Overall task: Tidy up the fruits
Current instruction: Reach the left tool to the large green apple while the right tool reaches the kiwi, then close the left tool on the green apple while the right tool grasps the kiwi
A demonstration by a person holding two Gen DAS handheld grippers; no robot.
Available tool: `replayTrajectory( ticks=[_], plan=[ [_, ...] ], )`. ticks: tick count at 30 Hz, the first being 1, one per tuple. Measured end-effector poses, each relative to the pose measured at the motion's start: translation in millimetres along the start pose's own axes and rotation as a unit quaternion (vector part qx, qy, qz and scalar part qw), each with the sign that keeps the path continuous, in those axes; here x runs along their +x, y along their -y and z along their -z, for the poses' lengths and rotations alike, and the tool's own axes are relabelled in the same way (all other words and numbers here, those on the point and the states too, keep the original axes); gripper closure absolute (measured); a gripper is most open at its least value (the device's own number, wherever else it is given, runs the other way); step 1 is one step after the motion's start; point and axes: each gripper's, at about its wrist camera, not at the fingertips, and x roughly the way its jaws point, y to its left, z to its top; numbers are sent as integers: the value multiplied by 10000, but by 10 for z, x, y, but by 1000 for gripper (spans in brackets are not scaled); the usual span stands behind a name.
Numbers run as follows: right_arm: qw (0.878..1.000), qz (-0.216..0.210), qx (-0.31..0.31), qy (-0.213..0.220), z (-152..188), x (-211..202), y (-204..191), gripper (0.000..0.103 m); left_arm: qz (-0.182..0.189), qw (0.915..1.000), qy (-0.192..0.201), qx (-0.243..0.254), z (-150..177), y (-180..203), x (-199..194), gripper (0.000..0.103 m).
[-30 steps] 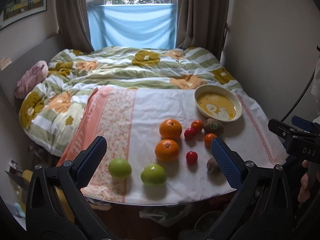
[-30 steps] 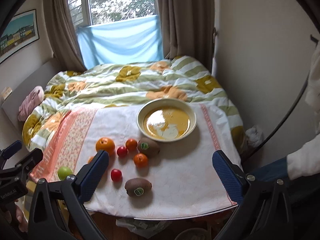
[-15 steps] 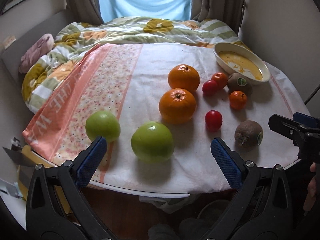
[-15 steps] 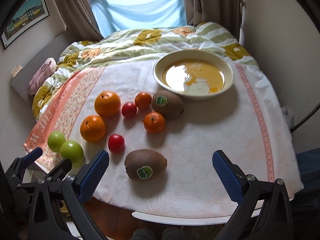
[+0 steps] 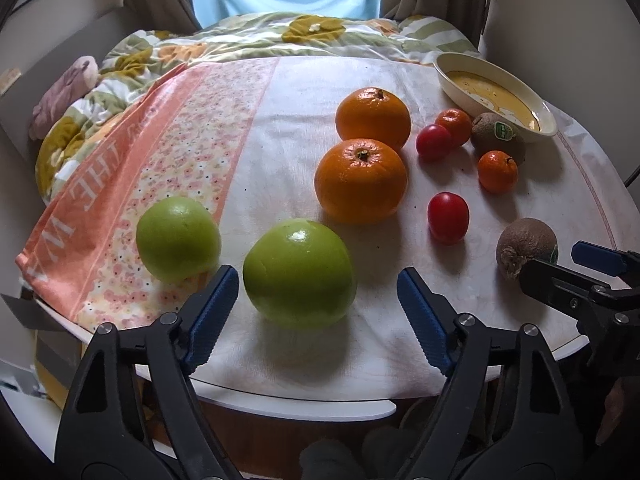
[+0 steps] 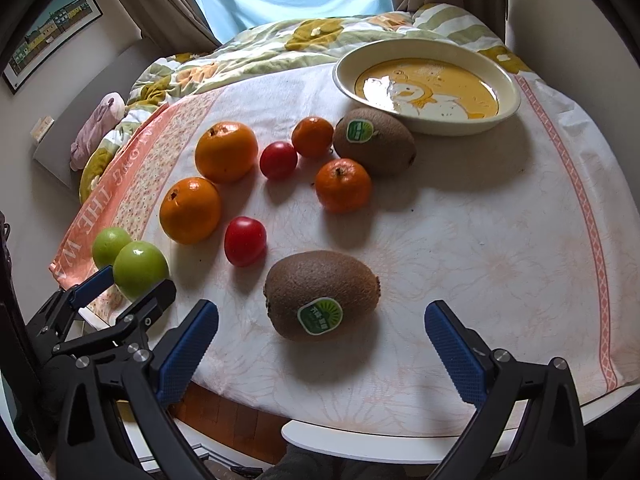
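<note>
Now green apple [image 5: 299,273] between left fingers [image 5: 212,312].

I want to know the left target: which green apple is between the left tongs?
The nearer green apple, right of the other green apple, lies between the open left tongs.

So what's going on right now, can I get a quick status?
Left gripper open at near green apple. Right gripper open at near kiwi. Bowl empty, nothing blocking.
</note>
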Motion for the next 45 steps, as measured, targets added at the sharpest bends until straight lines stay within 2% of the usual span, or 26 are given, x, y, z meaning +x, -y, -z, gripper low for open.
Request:
replayTrajectory(
  ticks=[3,4,5,9,18,23,25,26,37,45],
  plan=[
    [10000,0,-7,-22,2,38,2,0,0,9999,-67,-139,3,-41,41,30],
    [10000,7,-7,-27,1,53,0,0,-60,9998,-90,-161,4,-57,54,39],
    [10000,7,-4,-35,-2,62,2,0,-75,9998,-107,-176,2,-77,63,42],
    [10000,7,27,-34,-5,108,-6,0,38,9996,-111,-266,-19,-122,66,42],
    [10000,11,-25,-56,-3,181,-35,15,61,9998,-111,-172,-2,-129,54,42],
    [9999,81,-72,-38,-1,209,-62,28,73,9997,-137,-210,0,-143,57,42],
    [9998,167,-91,-6,-10,216,-72,40,133,9995,-148,-260,0,-164,62,42],
    [9998,177,-97,4,-15,222,-76,42,151,9994,-152,-265,0,-168,61,42],
    [9997,200,95,47,-11,165,-113,43,246,9996,-74,-115,-57,-230,-51,42],
    [9987,288,246,338,-145,-145,-245,43,481,9985,250,26,-314,-313,-441,42]
  ],
)
